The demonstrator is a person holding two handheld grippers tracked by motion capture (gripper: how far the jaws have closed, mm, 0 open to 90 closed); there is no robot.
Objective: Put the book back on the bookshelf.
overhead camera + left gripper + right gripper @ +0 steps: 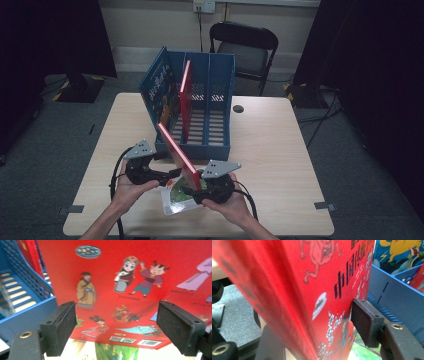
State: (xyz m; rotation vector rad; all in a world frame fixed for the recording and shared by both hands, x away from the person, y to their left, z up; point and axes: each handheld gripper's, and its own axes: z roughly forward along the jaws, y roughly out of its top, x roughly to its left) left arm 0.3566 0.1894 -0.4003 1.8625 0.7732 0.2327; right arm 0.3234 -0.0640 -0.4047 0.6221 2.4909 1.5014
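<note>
Bare table [280,145] right of rack [220,145]; right gripper [197,190] clasps tilted red book [177,150]; left gripper [170,175] gapes.

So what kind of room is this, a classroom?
More likely a recording room or lab than a classroom: black curtains hang at both sides, cables trail over grey carpet, and one wooden table stands alone with a folding chair behind it.

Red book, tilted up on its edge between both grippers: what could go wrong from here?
The red book leans at an angle, and the left gripper stands open behind it, so it may tip. The right gripper seems to have only its lower edge. It could also slide onto the green book lying underneath.
</note>
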